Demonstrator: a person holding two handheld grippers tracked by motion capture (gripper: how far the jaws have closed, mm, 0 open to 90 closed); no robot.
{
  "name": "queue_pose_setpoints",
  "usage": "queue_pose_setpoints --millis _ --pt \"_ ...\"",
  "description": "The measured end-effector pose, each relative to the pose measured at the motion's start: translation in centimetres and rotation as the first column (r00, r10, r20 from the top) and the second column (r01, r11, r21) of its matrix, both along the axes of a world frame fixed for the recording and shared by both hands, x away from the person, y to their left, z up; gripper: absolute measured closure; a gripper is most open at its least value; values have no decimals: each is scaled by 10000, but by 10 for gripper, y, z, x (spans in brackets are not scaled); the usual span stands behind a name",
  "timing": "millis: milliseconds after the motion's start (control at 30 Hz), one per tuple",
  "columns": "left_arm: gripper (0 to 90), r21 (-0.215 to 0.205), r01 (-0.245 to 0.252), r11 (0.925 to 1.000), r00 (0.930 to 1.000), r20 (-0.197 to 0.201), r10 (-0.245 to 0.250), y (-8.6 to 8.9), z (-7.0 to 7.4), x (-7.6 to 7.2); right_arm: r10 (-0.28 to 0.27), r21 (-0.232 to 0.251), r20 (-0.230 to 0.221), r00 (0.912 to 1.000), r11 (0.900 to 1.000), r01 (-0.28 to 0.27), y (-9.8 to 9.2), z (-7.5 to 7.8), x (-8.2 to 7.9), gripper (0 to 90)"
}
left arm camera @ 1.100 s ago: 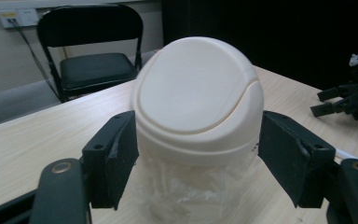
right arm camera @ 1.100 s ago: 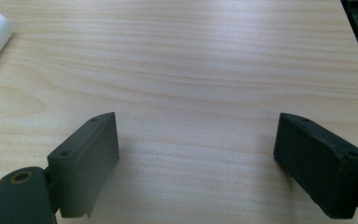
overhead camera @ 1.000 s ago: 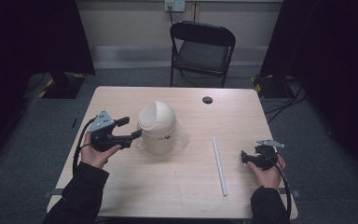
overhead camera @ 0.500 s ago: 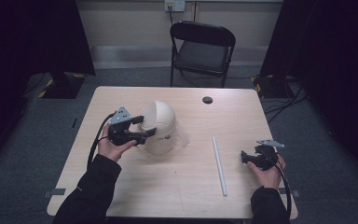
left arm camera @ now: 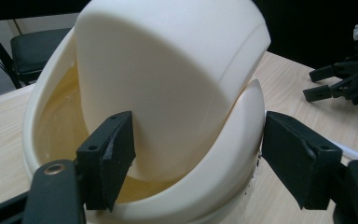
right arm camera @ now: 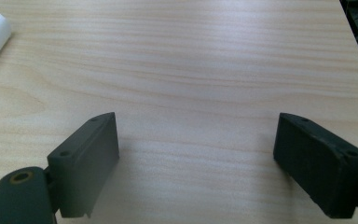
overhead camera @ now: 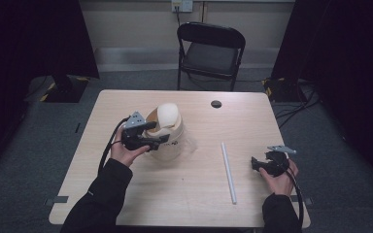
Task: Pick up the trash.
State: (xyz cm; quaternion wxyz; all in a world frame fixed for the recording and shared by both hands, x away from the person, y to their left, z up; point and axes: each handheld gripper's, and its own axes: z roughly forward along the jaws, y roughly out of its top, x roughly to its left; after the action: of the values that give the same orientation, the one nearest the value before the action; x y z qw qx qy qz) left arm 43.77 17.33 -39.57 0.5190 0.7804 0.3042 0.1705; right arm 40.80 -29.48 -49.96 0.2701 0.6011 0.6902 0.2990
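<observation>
1. Cream plastic helmet-like shell (overhead camera: 167,130) sitting left of centre on pale wood-grain table (overhead camera: 199,194), rounded dome tilted inside a wider curved rim, clear visor at its front.
2. Left gripper (overhead camera: 145,137) at the shell's side, jaws apart: one inside the rim beside the dome, the other outside the wall, rim between them, not yet clamped.
3. Right gripper (overhead camera: 267,164) resting near the table's right edge, jaws wide apart over bare wood, holding nothing.
4. White slim tube (overhead camera: 228,172) lying between shell and right gripper, well apart from both.
5. Likely risk: smooth, glossy, curved plastic slipping from flat black pads, or the light shell tipping or sliding if squeezed off-centre.
6. Further risk: inner dome looking loose, possibly shifting under pressure.
</observation>
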Motion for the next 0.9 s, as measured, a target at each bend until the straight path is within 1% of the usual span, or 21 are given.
queue_pose_setpoints --millis 33,133,167,200,233,267,300,333,367,433,467,500,533,600,633,667,700,733,767,867,900 --pt "256 31 -24 10000 10000 44 23 1 0 -1 -30 -13 -5 10000 10000 30 0 0 0 133" --pt "267 -123 -141 9998 9998 117 143 5 1 -6 -46 53 35 10000 10000 46 0 0 -2 152" --pt "269 -123 -141 9998 9998 117 143 5 1 -6 -49 37 62 10000 10000 49 -1 0 -3 174" --pt "271 -180 -266 9995 9993 241 270 12 2 -11 -126 58 96 9999 9999 125 -2 1 -4 208" --pt "271 -180 -266 9995 9993 241 270 12 2 -11 -126 58 96 9999 9999 125 -2 1 -4 208" --pt "271 -210 -386 9990 9984 393 394 21 3 -19 -142 45 131 9998 9999 142 -4 2 -6 288" --pt "271 -210 -386 9990 9984 393 394 21 3 -19 -142 45 131 9998 9999 142 -4 2 -6 288" --pt "271 -274 -503 9984 9974 499 516 31 3 -27 -36 -176 30 10000 9998 36 -5 5 -7 309" --pt "271 -213 -668 9975 9962 537 679 37 3 -32 11 -297 30 10000 9996 -10 -5 7 -7 313" --pt "271 -261 -785 9966 9950 604 799 49 0 -42 71 -302 125 9999 9995 -67 -4 12 -8 332" --pt "272 -272 -981 9948 9937 515 994 54 -2 -48 176 -261 211 9996 9995 -170 -2 15 -9 346" --pt "273 -276 -1101 9935 9923 532 1115 60 -5 -53 288 -241 245 9993 9993 -282 -1 18 -9 350" --pt "274 -221 -1214 9924 9914 461 1223 66 -9 -59 333 -181 289 9990 9993 -328 1 21 -10 358" --pt "274 -38 -1421 9898 9894 304 1422 76 -19 -69 642 -100 298 9975 9979 -639 8 26 -10 377" --pt "275 -38 -1421 9898 9894 304 1422 76 -19 -69 642 -100 298 9975 9979 -639 8 26 -10 377" --pt "277 219 -1657 9859 9861 110 1655 85 -30 -78 950 -17 289 9951 9955 -950 17 31 -10 393" --pt "278 321 -1719 9846 9851 -51 1722 88 -37 -83 1131 47 281 9932 9935 -1133 21 33 -10 400" --pt "279 321 -1719 9846 9851 -51 1722 88 -37 -83 1318 128 247 9910 9911 -1321 27 35 -10 410" --pt "279 408 -1827 9823 9818 -450 1844 93 -51 -90 1478 184 230 9887 9888 -1483 32 36 -9 420" --pt "279 829 -2058 9751 9742 -769 2122 100 -69 -97 1914 416 171 9814 9805 -1919 48 40 -5 439" --pt "279 870 -2152 9727 9711 -858 2226 102 -74 -99 2065 405 106 9784 9776 -2068 54 41 -3 445"
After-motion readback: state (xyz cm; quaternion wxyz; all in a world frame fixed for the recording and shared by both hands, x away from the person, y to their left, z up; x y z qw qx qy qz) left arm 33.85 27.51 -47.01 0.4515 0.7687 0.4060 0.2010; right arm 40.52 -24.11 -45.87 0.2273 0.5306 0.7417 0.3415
